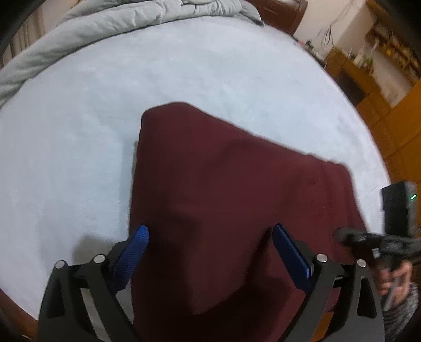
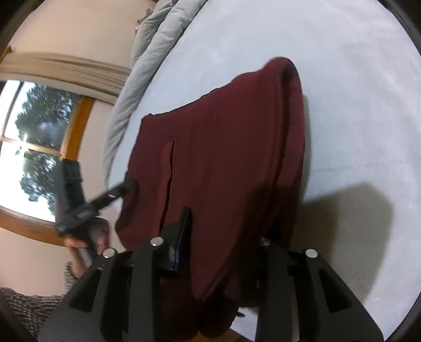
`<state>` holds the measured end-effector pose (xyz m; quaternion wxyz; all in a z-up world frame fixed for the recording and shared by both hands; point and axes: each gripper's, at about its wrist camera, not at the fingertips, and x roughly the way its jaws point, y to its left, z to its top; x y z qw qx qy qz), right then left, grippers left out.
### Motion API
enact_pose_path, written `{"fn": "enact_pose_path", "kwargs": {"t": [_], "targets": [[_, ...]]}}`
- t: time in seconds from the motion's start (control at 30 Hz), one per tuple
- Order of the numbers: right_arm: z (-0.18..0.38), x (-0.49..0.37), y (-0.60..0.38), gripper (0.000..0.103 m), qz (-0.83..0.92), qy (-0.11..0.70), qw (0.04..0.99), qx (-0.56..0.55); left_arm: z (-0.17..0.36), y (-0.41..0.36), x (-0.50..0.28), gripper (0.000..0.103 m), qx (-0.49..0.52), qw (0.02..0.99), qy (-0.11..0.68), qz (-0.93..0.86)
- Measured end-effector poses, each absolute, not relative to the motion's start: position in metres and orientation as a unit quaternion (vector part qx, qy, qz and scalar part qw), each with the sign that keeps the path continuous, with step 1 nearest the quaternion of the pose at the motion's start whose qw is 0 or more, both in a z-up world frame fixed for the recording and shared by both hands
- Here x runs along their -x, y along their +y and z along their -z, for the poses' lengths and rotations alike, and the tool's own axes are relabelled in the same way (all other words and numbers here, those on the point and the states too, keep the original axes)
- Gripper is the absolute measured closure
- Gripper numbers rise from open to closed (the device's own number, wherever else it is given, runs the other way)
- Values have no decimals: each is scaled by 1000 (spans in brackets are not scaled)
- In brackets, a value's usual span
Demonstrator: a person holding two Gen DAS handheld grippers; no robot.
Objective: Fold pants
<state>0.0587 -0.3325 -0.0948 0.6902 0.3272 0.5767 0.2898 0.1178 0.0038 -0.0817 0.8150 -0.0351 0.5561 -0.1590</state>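
The left gripper (image 1: 210,231) hangs over the near end of the pants (image 1: 223,197) with its jaws spread wide, blue pads (image 1: 131,257) standing either side of the cloth and pressing on nothing that I can see. The right gripper (image 2: 223,231) has its jaws part open with a fold of the pants between them; one dark pad (image 2: 181,236) shows on the left side, the other is hidden behind the cloth, so I cannot tell whether the pads grip the fabric. The pants (image 2: 223,144) are a deep maroon, plain, folded into a thick slab that runs from both sets of jaws out across the bed (image 1: 79,131), with a rounded folded end farthest from the right jaws and a straight slit or pocket seam (image 2: 169,163) just beyond them. The near edge of the garment is cut off at the bottom of both views. No brand, label or writing can be read anywhere; a small pale tag on each gripper's body is too blurred to make out. Past the pants, the pale blue bed cover lies flat, with a grey quilt (image 1: 118,21) bunched along the far edge. A hand (image 1: 394,278) in a knitted striped sleeve holds the right gripper, seen blurred at the right edge of the left view; a window (image 2: 34,147) shows behind the left hand (image 2: 84,250).
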Motion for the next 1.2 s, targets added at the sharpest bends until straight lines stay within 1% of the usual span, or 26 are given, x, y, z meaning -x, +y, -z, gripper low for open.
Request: {"fn": "enact_pose_path", "kwargs": {"t": [0.07, 0.1, 0.13, 0.2, 0.27, 0.37, 0.43, 0.47, 0.5, 0.53, 0.6, 0.7, 0.77, 0.87, 0.97, 1.0, 1.03, 1.1, 1.2], "targets": [[85, -56, -338, 62, -283, 575, 697, -322, 84, -3, -114, 7, 4, 819, 553, 154], [80, -56, -340, 53, -277, 574, 704, -312, 83, -5, -112, 7, -4, 820, 551, 154], [70, -55, -344, 49, -270, 568, 717, -301, 80, -5, -111, 7, -11, 820, 550, 156], [55, -60, -350, 47, -255, 556, 738, -285, 75, -1, -108, 7, -9, 821, 550, 157], [48, -69, -357, 47, -246, 546, 749, -283, 63, 5, -106, 7, 18, 823, 542, 167], [53, -95, -360, 47, -229, 549, 749, -292, 53, 10, -105, 7, 62, 823, 534, 183], [64, -113, -359, 48, -228, 556, 739, -305, 51, 10, -106, 7, 75, 821, 531, 194], [69, -120, -358, 50, -227, 561, 734, -309, 53, 10, -107, 7, 74, 821, 532, 192], [75, -127, -356, 64, -226, 564, 730, -313, 55, 9, -108, 7, 74, 822, 532, 190], [79, -132, -355, 82, -228, 566, 726, -317, 59, 9, -110, 7, 73, 821, 535, 187], [82, -139, -354, 90, -238, 561, 721, -330, 66, 6, -114, 7, 74, 820, 538, 179], [84, -149, -354, 95, -217, 564, 732, -315, 70, 2, -111, 7, 74, 823, 536, 173], [97, -152, -358, 95, -204, 574, 722, -328, 71, 0, -111, 6, 72, 823, 536, 172], [101, -148, -360, 94, -201, 575, 723, -326, 69, -1, -111, 6, 63, 825, 534, 172], [89, -141, -362, 81, -212, 559, 728, -335, 67, 1, -112, 6, 64, 825, 536, 168], [81, -135, -363, 64, -216, 556, 730, -333, 67, 1, -112, 6, 67, 825, 536, 168], [74, -128, -363, 53, -221, 553, 734, -328, 66, 1, -111, 6, 71, 825, 535, 169], [60, -108, -362, 52, -232, 549, 741, -310, 64, 1, -109, 6, 78, 825, 533, 172], [48, -74, -358, 52, -244, 557, 730, -312, 61, -2, -107, 6, 79, 827, 528, 176]]}}
